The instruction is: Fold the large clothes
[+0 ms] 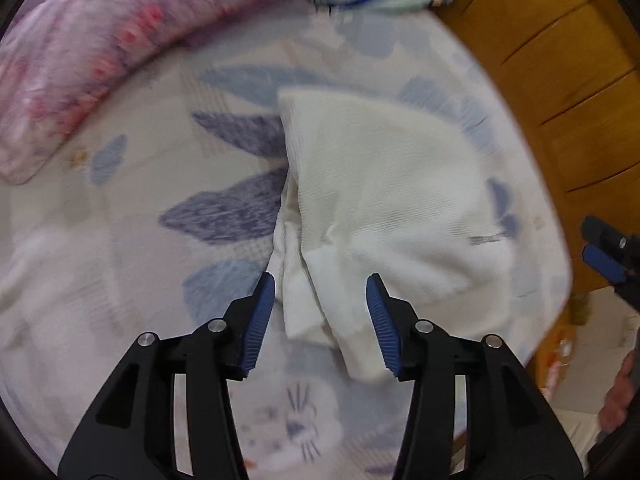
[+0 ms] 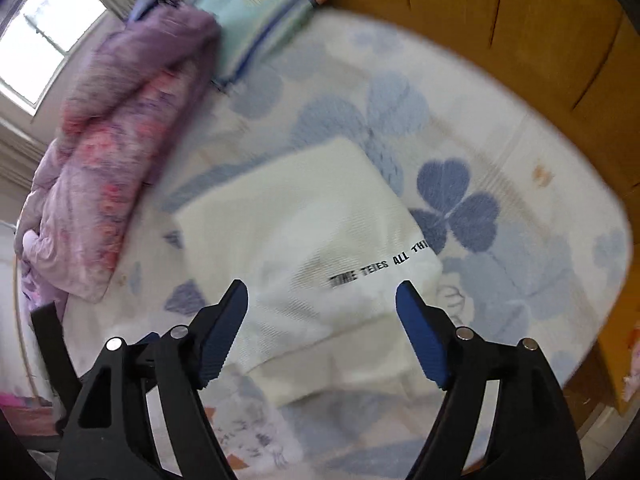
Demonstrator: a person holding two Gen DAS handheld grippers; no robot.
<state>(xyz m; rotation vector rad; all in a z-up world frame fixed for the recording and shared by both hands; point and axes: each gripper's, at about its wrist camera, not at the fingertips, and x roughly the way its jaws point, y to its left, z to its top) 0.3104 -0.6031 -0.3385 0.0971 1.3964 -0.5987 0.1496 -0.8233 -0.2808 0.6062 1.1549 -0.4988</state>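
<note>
two grippers hover over a white garment (image 2: 304, 240) lying folded on the bed (image 2: 520, 280), near its middle. left gripper (image 1: 321, 280): fingers spread, holding nothing, poised above a loose flap at the garment's near edge. right gripper (image 2: 322, 288): fingers spread wide, empty, above the near folded edge. risk, as a judgement: the loose flap and layered near edge seen in the left wrist view could slip apart if only the top layer is pinched, which would undo the fold; motion blur suggests quick movement, which could drag the cloth askew. printed black lettering (image 2: 380, 266) on the garment reads roughly "time te?es all thi", partly blurred and cut by the fold. a purple floral quilt (image 2: 120, 152) lies well apart at the bed's far side.
</note>
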